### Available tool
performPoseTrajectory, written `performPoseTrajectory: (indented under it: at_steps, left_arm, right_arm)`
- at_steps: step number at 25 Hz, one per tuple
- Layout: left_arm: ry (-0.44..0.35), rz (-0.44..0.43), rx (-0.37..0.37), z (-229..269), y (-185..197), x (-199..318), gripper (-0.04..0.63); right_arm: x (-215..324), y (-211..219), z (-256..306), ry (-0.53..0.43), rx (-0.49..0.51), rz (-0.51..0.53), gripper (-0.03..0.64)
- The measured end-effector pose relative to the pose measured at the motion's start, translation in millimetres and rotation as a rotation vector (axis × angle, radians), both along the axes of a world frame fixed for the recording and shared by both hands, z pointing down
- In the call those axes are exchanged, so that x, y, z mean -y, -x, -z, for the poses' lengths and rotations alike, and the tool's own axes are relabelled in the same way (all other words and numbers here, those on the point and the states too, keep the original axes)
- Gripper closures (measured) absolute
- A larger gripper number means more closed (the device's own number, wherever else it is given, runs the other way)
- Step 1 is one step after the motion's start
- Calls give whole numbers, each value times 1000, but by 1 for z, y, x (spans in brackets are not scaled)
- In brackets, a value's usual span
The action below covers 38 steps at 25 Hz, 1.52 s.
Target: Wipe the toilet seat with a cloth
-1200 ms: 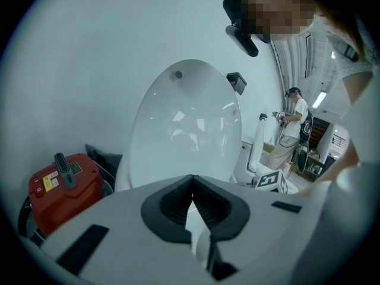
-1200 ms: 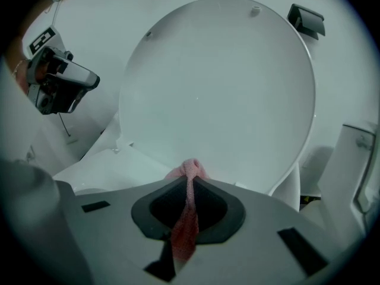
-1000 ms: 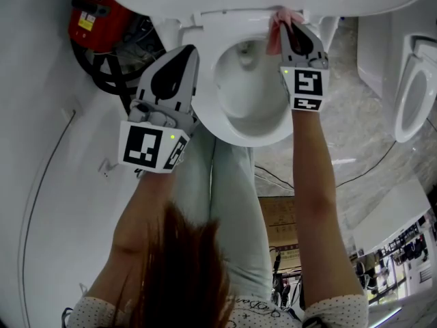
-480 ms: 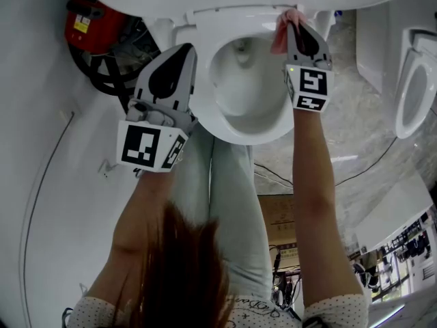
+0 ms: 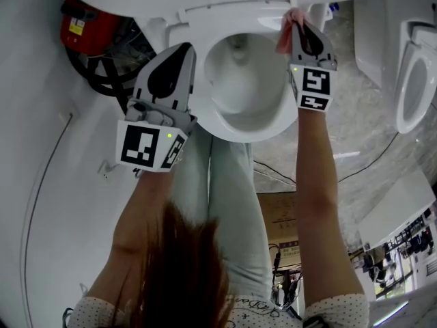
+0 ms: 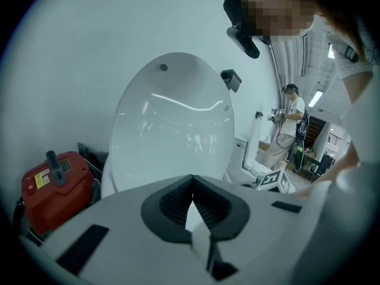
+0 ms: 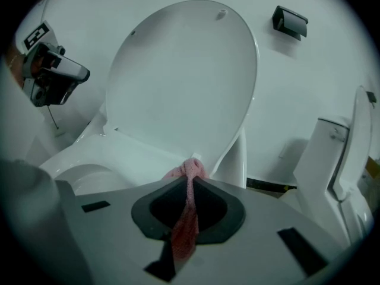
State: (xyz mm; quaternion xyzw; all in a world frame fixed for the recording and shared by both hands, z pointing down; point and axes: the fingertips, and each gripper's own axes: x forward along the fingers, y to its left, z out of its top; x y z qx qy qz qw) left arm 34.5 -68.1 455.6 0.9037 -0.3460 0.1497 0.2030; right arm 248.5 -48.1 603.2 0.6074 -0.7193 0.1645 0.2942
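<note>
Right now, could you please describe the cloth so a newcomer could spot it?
Start at the nearest white toilet, lid raised. By the seat's back corner, the right gripper pinches a small bunched cloth. It is the only pink thing there.

No legible text; yellow label (image 5: 76, 26) on the red canister (image 5: 101, 20) too blurred

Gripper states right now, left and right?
Left gripper: shut, empty.
Right gripper: shut on the pink cloth.
</note>
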Motion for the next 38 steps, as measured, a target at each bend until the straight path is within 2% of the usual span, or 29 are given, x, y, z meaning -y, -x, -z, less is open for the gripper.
performPoseTrajectory:
  at_steps: [4, 10, 14, 25, 38]
  left_arm:
    - [2, -4, 2, -1, -3, -3, 594]
    - [-2, -15, 3, 0, -8, -7, 594]
    - [2, -23, 8, -3, -9, -10, 595]
    - [1, -55, 10, -4, -16, -21, 595]
    - [-6, -72, 15, -3, -17, -34, 595]
  right_arm:
    - [-7, -1, 0, -12, -7, 84, 577]
    - [-22, 5, 0, -29, -88, 386, 577]
    - [-32, 7, -2, -36, -101, 502, 577]
    - [-45, 10, -2, -27, -154, 636, 577]
    - [-71, 13, -5, 3, -188, 744, 577]
